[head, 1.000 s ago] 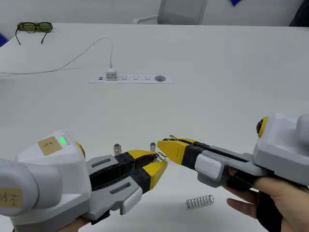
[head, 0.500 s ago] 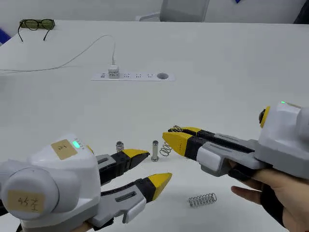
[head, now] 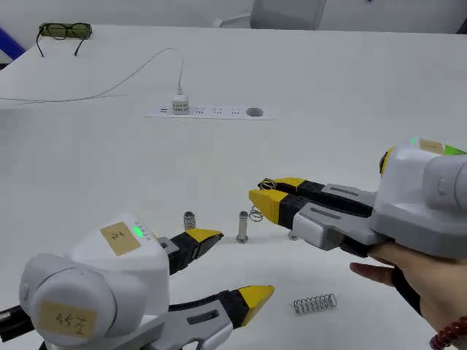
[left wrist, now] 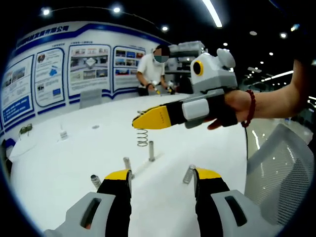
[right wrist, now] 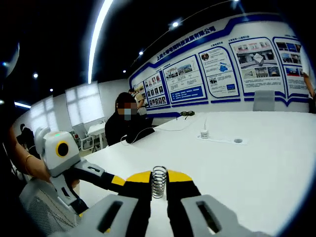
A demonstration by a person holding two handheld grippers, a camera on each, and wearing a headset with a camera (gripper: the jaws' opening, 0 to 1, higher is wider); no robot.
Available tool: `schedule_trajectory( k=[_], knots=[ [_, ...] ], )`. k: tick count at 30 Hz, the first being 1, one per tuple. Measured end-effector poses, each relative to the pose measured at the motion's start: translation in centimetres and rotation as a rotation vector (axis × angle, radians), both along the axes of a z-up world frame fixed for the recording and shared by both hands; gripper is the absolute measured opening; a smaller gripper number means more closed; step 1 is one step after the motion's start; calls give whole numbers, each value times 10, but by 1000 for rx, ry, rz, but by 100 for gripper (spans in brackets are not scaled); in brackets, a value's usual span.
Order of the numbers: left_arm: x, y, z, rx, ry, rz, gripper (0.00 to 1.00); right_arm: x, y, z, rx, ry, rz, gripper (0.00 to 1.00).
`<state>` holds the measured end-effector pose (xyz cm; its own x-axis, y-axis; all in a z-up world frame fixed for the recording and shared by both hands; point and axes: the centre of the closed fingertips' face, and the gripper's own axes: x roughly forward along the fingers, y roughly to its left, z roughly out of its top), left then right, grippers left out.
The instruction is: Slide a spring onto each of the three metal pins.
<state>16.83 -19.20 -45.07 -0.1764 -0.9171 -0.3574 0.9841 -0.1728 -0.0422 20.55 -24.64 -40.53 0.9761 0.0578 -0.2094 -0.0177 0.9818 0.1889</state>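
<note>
White table [head: 350, 95] holds pins [head: 243, 226], loose spring [head: 314, 303], power strip [head: 211, 112], glasses [head: 64, 30].

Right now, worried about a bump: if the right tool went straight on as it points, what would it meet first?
Likely nothing: past the spring it grips, the right tool faces bare table. The left tool sits aside; the bare pin seems below that line, depth unclear.

Bright, even light fills the head view; the white worktop [head: 350, 87] is crisp, its shadows faint and soft, while the near left hand-held gripper [head: 239, 264] looks slightly soft. Both gripper views bow strongly at their edges, under a dark ceiling [right wrist: 148, 19] where spot lamps [left wrist: 116, 9] and a strip light [right wrist: 99, 29] flare.
</note>
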Motion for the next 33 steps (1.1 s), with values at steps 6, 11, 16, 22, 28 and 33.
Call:
schedule_trajectory(
  k=[6, 11, 16, 22, 28, 33],
  knots=[
    [1, 2, -5, 10, 13, 10, 59, 9, -5, -9, -24, 22, -7, 12],
    [3, 2, -9, 19, 23, 21, 65, 17, -14, -19, -49, 42, -32, 12],
    [2, 3, -11, 22, 20, 22, 70, 23, -18, -26, -67, 54, -46, 12],
    [3, 4, -14, 29, 27, 26, 74, 29, -20, -36, -79, 72, -52, 12],
    [5, 4, -16, 32, 39, 39, 80, 32, -25, -43, -92, 83, -67, 12],
    [7, 4, -18, 36, 44, 48, 83, 34, -26, -45, -75, 81, -76, 12]
  ],
)
